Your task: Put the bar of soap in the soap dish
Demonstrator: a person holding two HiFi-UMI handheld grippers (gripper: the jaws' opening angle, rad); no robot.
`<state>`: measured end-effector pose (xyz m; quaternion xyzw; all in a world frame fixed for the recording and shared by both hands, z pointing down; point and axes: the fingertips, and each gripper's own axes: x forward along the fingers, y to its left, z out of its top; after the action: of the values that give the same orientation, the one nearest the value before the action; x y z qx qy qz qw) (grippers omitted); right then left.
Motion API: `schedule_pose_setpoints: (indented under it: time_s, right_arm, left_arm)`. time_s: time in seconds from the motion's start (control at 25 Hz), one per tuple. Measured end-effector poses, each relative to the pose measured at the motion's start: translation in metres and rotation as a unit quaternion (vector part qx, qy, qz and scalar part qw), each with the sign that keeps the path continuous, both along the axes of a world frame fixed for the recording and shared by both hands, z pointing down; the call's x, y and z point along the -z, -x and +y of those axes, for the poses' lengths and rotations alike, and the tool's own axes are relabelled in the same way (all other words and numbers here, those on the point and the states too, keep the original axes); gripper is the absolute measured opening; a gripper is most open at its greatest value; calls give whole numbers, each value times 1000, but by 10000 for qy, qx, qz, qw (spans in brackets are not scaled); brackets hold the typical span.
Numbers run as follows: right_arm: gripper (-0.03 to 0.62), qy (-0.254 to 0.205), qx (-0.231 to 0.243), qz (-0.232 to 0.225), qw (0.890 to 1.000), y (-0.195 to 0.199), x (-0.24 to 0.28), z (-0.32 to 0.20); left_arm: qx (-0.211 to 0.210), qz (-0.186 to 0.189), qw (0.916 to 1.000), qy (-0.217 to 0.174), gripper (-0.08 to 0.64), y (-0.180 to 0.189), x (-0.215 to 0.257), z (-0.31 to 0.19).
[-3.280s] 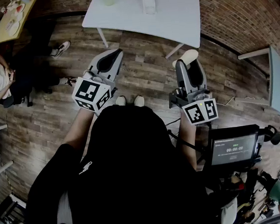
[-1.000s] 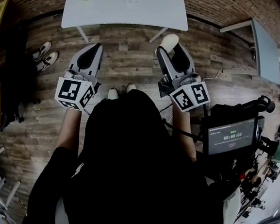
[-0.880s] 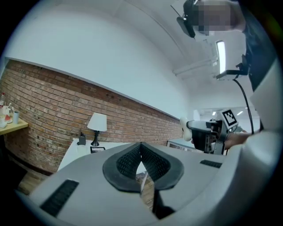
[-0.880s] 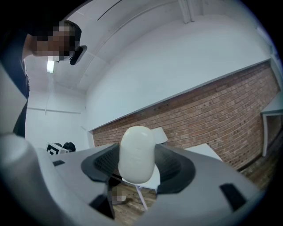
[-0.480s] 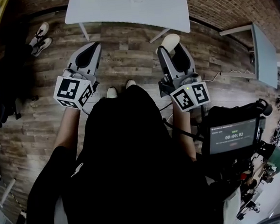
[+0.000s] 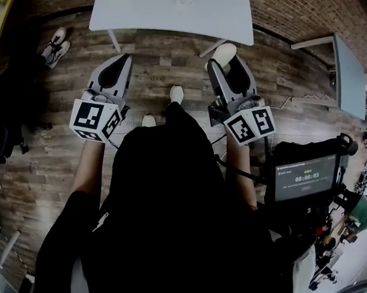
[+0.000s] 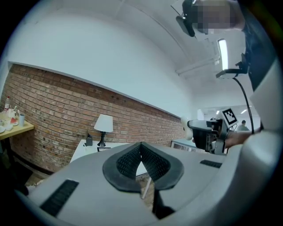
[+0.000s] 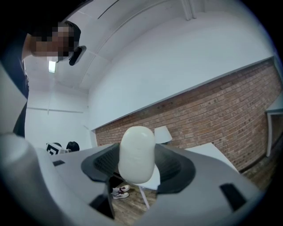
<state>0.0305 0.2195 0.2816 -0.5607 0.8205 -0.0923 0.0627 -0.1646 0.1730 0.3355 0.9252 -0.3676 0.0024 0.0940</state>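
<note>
Wood planks make up the floor (image 6: 164, 68), the largest thing we see, spreading beneath the left tongs (image 6: 117, 64) and the right tongs (image 6: 227, 63). One white table (image 6: 159, 14) stands on it, ahead of the tips of both tongs, and a brick wall (image 7: 53, 101) rises beyond that table. One person (image 6: 170, 207) in black holds the pair, and we count two pale shoes (image 6: 176, 93) on the floor between the tongs. One dark screen (image 6: 304, 178) sits behind the right tongs, near its marker cube (image 6: 250, 125).

We count two tongs, each carrying one marker cube, both held level above the floor and pointing towards the table.

The right tongs are clenched on the one bar of soap (image 8: 137, 152). It is a pale oval pinched by its flat sides between the dark ribbed pads (image 8: 174, 165). Its long axis stands upright in the right gripper view, and its rounded end rises above the pads and reaches past the tips.

The left tongs are drawn fully together, their pads meeting at the middle with nothing between them.
</note>
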Motion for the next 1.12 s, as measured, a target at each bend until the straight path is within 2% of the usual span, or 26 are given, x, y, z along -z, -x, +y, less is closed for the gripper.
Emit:
schedule_pose_setpoints:
  time_s: [0.36, 0.64, 0.88, 1.12]
  right_arm:
    - [256, -53, -11, 11, 10000, -1, 3, -2]
    - [256, -50, 54, -25, 10000, -9, 0, -28]
    - [255, -259, 184, -61, 9995, -7, 6, -28]
    - [253, -328, 383, -205, 9985, -43, 1, -86]
  left_arm:
    - [-6, 12, 10000, -36, 6, -1, 0, -1]
    - [54, -30, 10000, -13, 6, -9, -3, -24]
    - [132, -94, 9998, -70, 6, -8, 1, -21]
    - [211, -228, 9995, 20, 6, -48, -7, -74]
